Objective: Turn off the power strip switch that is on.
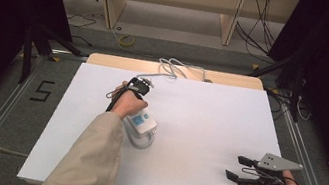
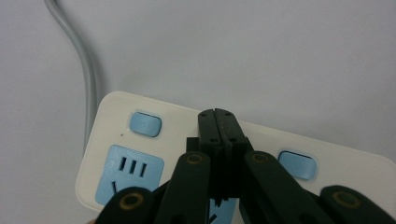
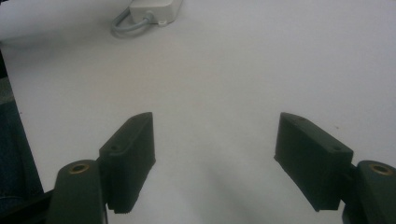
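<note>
The left gripper (image 2: 218, 114), jaws closed together, seemingly touches the power strip (image 2: 177, 135), while the right gripper (image 3: 215, 163) hangs wide-jawed over the desk (image 3: 224, 70).

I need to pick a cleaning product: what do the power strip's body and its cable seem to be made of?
Power strip: looks like hard moulded plastic, cream-white with a smooth, faintly glossy surface and rounded corners; its switches and socket faces are pale blue, probably plastic too. Cable: grey, smooth and bending in soft curves, so likely a rubbery or vinyl sheath, though the look alone cannot settle which.
</note>
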A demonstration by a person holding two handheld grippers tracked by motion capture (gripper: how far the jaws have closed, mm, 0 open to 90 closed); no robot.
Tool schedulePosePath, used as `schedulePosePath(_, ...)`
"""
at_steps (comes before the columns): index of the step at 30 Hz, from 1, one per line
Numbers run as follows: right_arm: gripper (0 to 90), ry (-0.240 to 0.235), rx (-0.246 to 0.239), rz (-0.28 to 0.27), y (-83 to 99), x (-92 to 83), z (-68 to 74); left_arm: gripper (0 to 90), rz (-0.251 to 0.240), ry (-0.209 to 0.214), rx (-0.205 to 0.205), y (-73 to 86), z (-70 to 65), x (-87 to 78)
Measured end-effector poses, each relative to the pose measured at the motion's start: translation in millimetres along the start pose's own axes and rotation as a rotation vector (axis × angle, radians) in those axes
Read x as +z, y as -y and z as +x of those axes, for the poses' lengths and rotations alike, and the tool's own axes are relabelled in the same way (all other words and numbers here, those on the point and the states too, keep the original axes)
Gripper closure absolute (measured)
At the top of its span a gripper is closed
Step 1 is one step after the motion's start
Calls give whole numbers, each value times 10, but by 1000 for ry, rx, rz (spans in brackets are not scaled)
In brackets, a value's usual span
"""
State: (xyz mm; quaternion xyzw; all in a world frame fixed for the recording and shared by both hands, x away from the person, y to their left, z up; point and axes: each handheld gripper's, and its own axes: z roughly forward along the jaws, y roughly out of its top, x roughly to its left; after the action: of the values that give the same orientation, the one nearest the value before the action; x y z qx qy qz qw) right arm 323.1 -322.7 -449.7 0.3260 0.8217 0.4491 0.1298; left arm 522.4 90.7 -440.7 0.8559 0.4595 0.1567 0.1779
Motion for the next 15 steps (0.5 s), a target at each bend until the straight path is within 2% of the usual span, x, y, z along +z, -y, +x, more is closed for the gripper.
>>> schedulePosePath(3, 288, -1, 1, 3, 0, 2, -2, 900, 5, 5, -7, -10, 3, 3)
schedulePosePath(8, 288, -1, 2, 0, 1, 2, -1, 900, 16, -10, 14, -23, -15, 2)
schedulePosePath(15, 288, -1, -1, 3, -1, 1, 5, 900, 14, -15, 14, -24, -23, 3)
